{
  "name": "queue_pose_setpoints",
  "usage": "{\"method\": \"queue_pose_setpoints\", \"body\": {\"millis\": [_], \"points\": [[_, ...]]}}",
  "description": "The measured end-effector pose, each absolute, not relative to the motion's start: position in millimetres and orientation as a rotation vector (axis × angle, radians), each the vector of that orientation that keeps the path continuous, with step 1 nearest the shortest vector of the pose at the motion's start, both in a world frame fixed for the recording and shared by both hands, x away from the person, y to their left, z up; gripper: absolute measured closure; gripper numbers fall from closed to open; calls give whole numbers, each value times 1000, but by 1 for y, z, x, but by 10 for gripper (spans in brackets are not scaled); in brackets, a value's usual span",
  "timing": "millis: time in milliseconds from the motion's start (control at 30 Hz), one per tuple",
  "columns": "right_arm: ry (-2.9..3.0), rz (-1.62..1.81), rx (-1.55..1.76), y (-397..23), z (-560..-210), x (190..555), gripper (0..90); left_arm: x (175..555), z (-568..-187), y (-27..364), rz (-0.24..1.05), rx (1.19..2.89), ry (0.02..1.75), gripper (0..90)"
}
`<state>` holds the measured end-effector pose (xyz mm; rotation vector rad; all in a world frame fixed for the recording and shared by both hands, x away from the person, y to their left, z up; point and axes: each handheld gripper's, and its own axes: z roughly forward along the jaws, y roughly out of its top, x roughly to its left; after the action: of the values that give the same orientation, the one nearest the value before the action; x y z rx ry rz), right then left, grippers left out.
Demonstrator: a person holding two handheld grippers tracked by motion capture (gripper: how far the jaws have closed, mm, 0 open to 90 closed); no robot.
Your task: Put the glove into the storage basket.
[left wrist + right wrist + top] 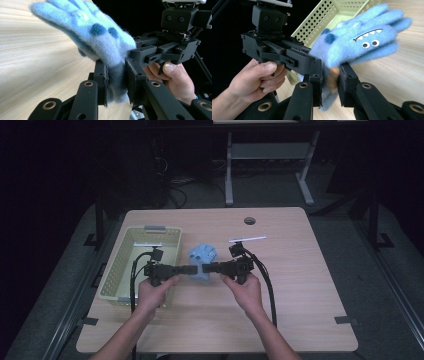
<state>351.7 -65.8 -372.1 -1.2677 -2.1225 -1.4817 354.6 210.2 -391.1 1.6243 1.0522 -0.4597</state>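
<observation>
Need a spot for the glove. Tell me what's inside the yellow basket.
The basket's far part looks empty. The left tool, its cable and the hand cover the near right part, so nothing can be said there.

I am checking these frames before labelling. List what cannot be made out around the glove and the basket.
- Glove cuff: in both gripper views the jaws cover it, left tool and right tool.
- Glove pattern: too small in the high view.
- Basket inside: the left hand and tool hide part in the high view; the right gripper view cuts it off.
</observation>
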Motion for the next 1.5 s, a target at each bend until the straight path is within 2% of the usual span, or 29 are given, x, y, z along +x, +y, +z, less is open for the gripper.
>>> {"method": "queue_pose_setpoints", "body": {"millis": [1500], "points": [[-2178, -1437, -1097, 44, -360, 389, 755, 359, -371, 316, -353, 1619, 1149, 734]]}}
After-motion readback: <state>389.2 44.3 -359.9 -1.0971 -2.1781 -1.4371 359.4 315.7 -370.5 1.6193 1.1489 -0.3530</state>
